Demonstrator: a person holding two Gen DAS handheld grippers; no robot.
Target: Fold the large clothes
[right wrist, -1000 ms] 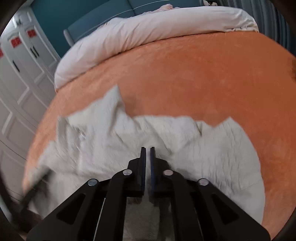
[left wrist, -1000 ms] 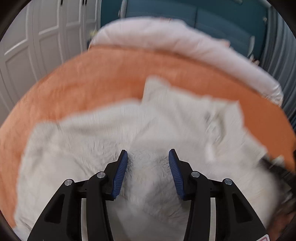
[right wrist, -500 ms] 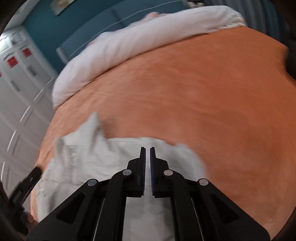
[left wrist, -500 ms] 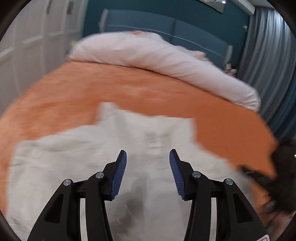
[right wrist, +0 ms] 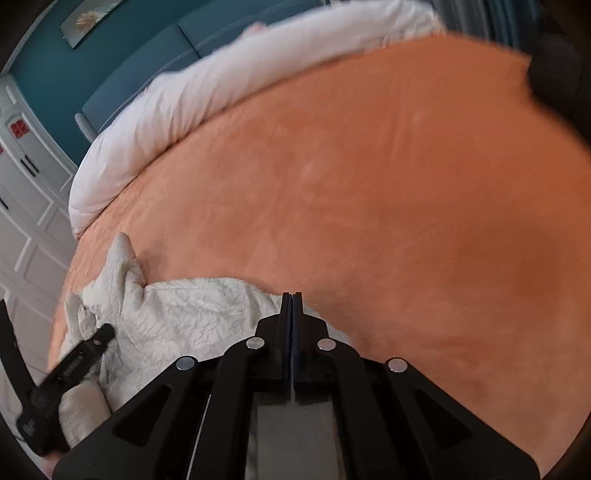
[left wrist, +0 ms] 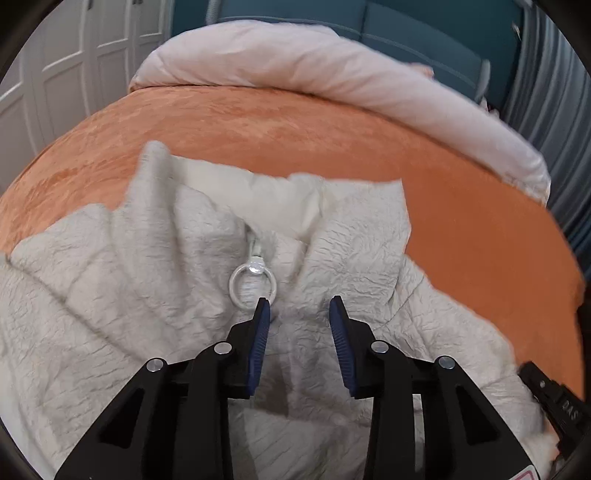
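Now left hand-held gripper (left wrist: 299, 317) narrower, released above cream jacket (left wrist: 147, 295), right hand-held gripper (right wrist: 291, 314) clenched throughout

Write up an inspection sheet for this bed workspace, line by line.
Surface: orange bedspread, bare beyond the garment.
Job's things: crinkled off-white garment, rumpled, with a ring zip pull.
Clutter: nothing seen.
Grippers: left gripper open over the garment just below the ring, jaws have just been closing; right gripper shut at the garment's edge, whether it pinches cloth cannot be told.
Cables: nothing seen.
Surroundings: rolled white duvet, teal headboard, white wardrobe doors.
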